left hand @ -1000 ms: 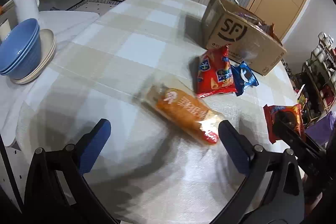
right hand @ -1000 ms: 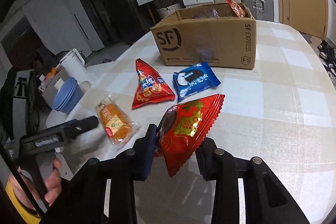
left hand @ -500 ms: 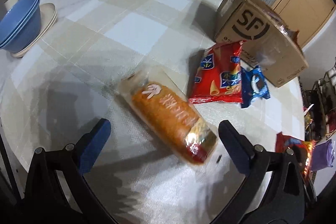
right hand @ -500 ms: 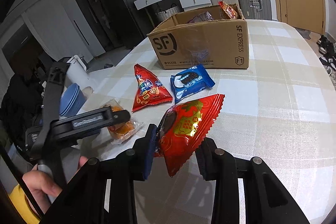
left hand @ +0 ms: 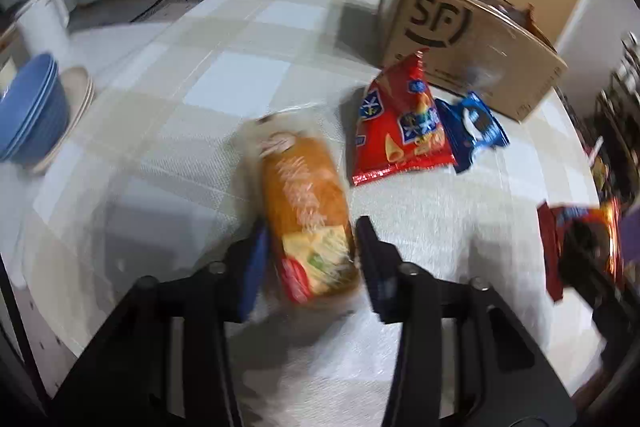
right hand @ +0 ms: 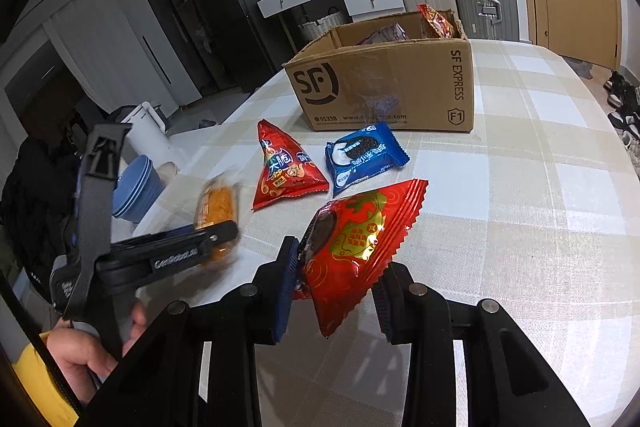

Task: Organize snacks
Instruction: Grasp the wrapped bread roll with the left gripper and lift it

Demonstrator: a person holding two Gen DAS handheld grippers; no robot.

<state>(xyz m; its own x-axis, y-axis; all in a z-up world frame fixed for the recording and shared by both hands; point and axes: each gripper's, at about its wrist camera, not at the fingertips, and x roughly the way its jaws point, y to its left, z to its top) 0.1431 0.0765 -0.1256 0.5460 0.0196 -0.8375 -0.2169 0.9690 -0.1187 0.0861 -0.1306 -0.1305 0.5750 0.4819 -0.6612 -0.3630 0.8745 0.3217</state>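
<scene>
Four snack packs outside one box [right hand: 384, 83]: left gripper [left hand: 310, 259] jaws squeezing bread pack [left hand: 306, 215]; right gripper [right hand: 336, 283] jaws clamping red pack [right hand: 356, 243]; chips [right hand: 286, 167], cookie pack [right hand: 364, 155] on table [right hand: 520, 187].

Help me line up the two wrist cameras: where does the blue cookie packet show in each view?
Left wrist: the blue cookie packet lies right of centre, beside the red triangular chip bag, below the box.
Right wrist: the blue cookie packet sits at centre, just in front of the box.
Shared landmark: the SF cardboard box.
</scene>
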